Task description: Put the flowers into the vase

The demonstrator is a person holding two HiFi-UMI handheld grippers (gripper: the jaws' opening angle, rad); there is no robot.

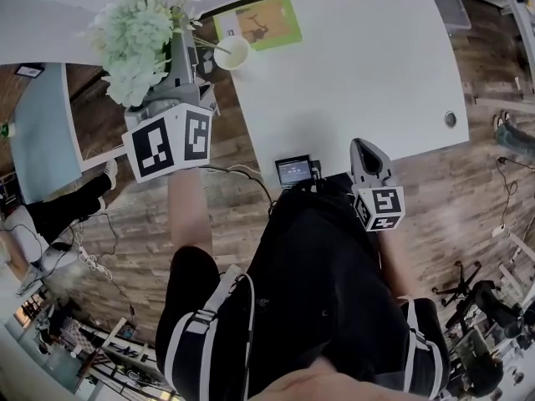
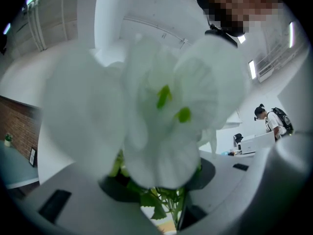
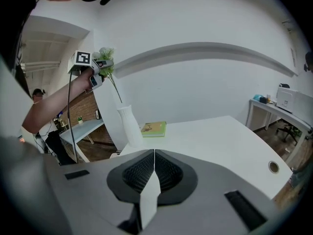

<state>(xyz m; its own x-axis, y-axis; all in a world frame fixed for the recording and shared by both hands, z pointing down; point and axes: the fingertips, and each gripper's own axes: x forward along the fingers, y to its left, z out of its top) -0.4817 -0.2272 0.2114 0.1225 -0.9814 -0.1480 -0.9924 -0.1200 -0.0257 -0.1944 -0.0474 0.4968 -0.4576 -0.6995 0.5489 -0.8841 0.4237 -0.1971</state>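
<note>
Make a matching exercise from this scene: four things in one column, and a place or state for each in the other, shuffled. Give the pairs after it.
Things:
1. flowers
2. vase
3. book
4. right gripper

Places or states:
A. shut, with nothing between its jaws
B. lying flat on the white table, green cover up
C. held up off the table, stems clamped in the left gripper
D. standing upright on the table beside the book

Pairs: 1-C, 2-D, 3-B, 4-A
</note>
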